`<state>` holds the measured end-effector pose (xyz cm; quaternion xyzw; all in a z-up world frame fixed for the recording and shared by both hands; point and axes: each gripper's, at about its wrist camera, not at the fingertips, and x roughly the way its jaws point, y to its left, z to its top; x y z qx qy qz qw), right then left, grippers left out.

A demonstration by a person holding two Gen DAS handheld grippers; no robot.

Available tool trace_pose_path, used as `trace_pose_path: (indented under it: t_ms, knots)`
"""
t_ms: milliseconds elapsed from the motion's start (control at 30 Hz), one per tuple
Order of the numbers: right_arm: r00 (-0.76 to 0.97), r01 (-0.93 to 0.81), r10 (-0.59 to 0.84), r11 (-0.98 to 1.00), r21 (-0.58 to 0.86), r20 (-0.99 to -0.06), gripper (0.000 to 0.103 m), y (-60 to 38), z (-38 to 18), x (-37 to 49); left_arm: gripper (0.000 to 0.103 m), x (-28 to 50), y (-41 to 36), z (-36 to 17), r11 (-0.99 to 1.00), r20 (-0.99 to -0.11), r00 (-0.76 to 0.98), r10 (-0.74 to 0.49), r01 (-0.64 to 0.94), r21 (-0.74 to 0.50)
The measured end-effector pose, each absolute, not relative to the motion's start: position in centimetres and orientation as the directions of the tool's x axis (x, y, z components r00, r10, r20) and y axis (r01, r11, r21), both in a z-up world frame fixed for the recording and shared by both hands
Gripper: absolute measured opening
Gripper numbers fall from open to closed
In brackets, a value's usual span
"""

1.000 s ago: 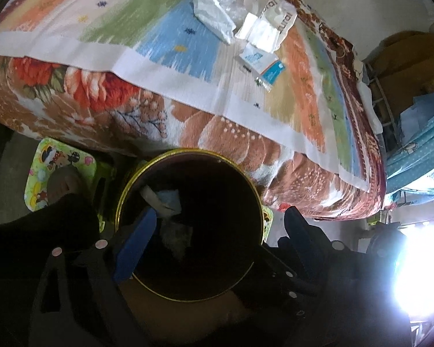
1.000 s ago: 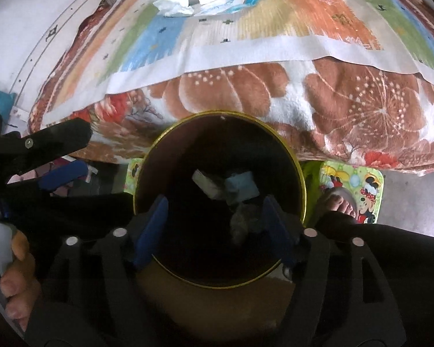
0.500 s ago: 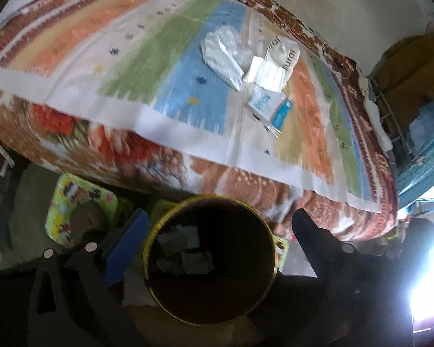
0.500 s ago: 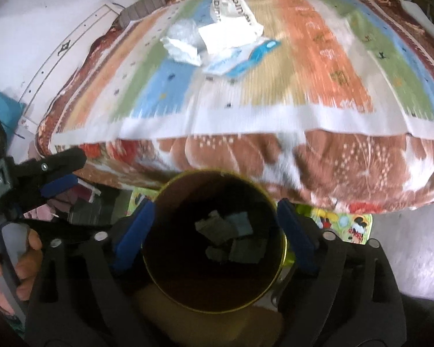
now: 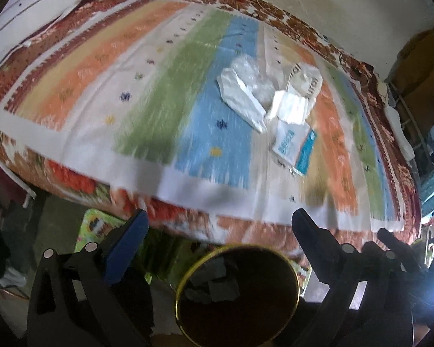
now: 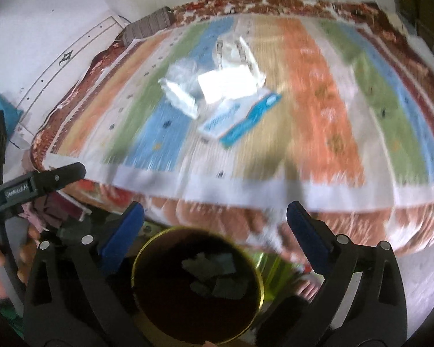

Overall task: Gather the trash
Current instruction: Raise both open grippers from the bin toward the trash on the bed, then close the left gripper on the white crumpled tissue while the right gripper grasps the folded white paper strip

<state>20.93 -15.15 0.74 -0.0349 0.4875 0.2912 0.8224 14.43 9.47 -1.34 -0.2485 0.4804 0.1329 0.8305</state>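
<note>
Our left gripper stands with its jaws wide apart and nothing between them. Our right gripper is opening too, likewise empty. Both hang above the round bin with the gold rim, which sits at six o'clock in each wrist view, on the floor hard against the bed's edge. A few crumpled scraps already lie in its dark bottom.

The trash left to collect sits well apart from us on the striped blanket: a crinkled clear plastic bag, a white folded wrapper touching it, and a white-and-blue packet just beside that. In the left view the cluster lies at about one o'clock; in the right view, at twelve.

What we judge could go wrong: the pieces overlap, so closing on one may drag or flick a neighbour across the blanket. The thin plastic could slide out of the pads if we catch only an edge. The soft blanket may bunch up into the jaws with a flat packet. Carrying a loose piece over the bed's edge, we might drop it beside the bin and not into it.

Both views are smeared, so printing on the packets is unreadable. The bin's near rim is cut off. We cannot tell what lies under the wrapper.
</note>
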Motion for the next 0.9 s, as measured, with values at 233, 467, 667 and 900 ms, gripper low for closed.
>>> trace_pose_path:
  t_ms: [233, 467, 667, 900]
  knots:
    - [0.393, -0.559, 0.428, 0.814, 0.158, -0.814, 0.094, -13.8, 1.3, 23.4, 0.097, 19.1, 9.9, -1.5, 0.899, -0.888, 0.457, 0.043, -0.406, -0.165]
    - [0.419, -0.576, 0.429, 0.807, 0.131, -0.800, 0.094, -11.9, 0.8, 27.1, 0.097, 22.7, 11.7, -2.5, 0.882, -0.876, 0.482, -0.025, -0.403, -0.247]
    - [0.459, -0.584, 0.429, 0.806, 0.100, -0.778, 0.093, -10.5, -0.4, 29.9, 0.096, 25.7, 13.9, -4.2, 0.851, -0.861, 0.508, -0.039, -0.435, -0.295]
    - [0.468, -0.567, 0.440, 0.815, 0.121, -0.766, 0.093, -9.4, -2.1, 33.1, 0.094, 27.9, 16.1, -6.9, 0.797, -0.869, 0.485, -0.103, -0.482, -0.363]
